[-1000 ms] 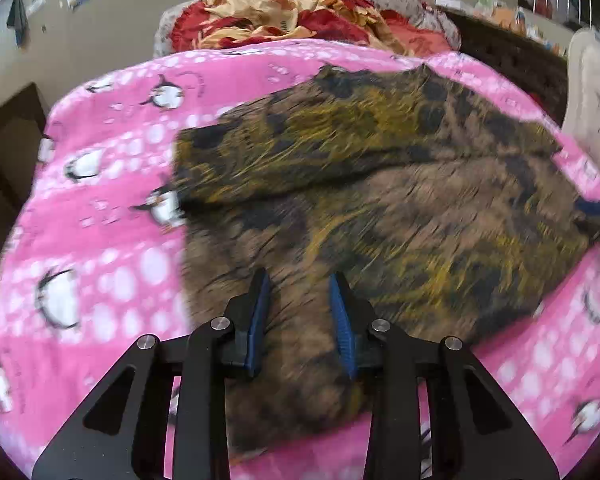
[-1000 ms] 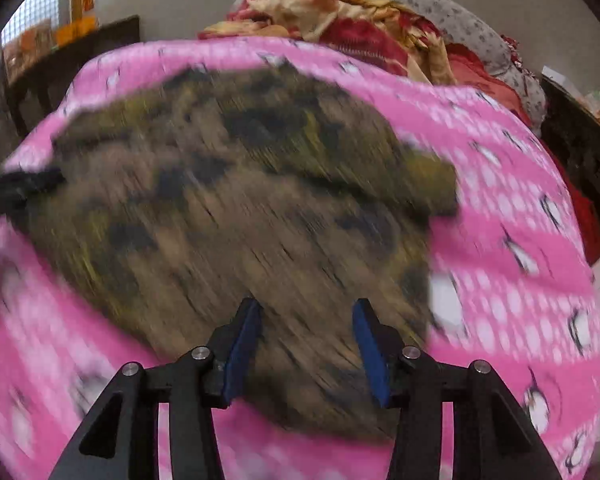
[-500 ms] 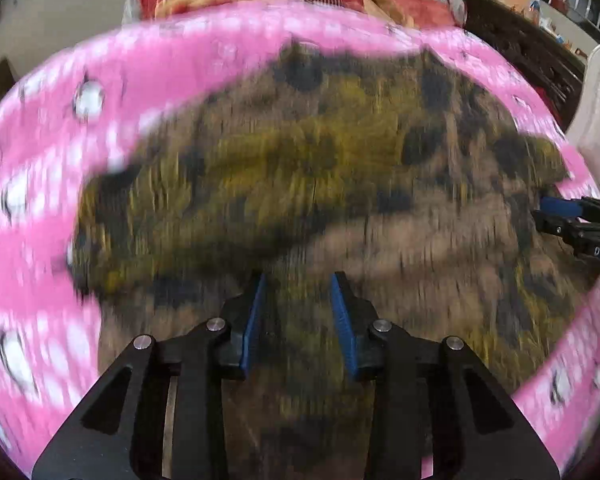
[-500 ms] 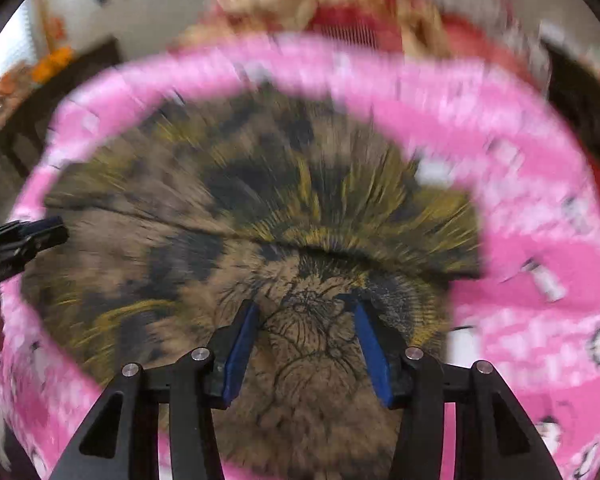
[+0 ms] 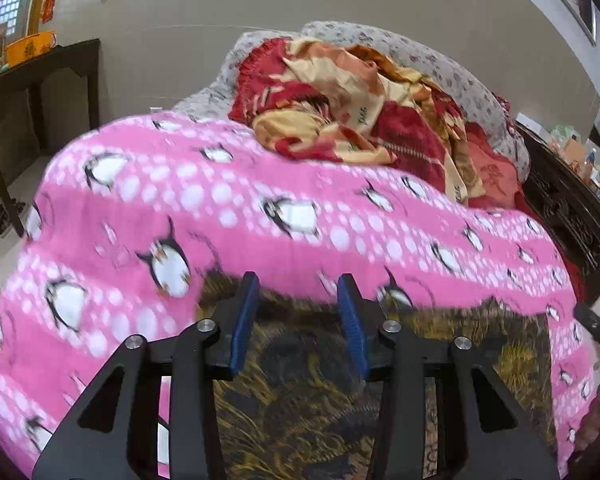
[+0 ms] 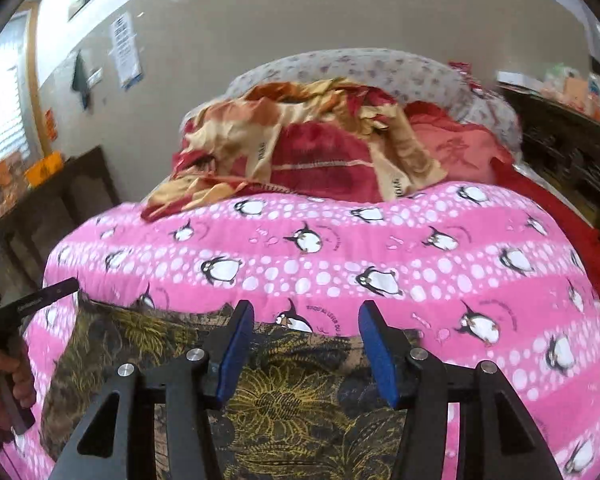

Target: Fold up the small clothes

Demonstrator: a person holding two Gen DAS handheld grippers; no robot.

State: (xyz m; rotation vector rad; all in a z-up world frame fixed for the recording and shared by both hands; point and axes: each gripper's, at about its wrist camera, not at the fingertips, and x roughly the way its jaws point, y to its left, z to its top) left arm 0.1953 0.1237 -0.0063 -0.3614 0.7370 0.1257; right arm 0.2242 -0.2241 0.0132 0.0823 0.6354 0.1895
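Observation:
A brown, black and yellow flower-print garment (image 5: 308, 400) lies flat on the pink penguin blanket (image 5: 260, 200), low in both views. Its far edge runs about level with my fingertips. My left gripper (image 5: 299, 280) hangs above that edge, its jaws opening, with nothing between the blue pads. My right gripper (image 6: 306, 308) stands open over the same garment (image 6: 284, 400), empty too. In the right wrist view the left gripper (image 6: 40, 300) shows at the left edge, with a hand (image 6: 8, 376) on its handle.
A heap of red and cream bedding (image 5: 360, 108) and a grey flowered pillow (image 6: 360, 68) lie at the far end of the blanket. A dark wooden table (image 5: 40, 76) stands at the left, dark carved furniture (image 5: 572, 220) at the right.
Both grippers have lifted and drawn back from the garment, which filled the views before and now sits low. Both pairs of jaws stand a little wider. The blur is gone.

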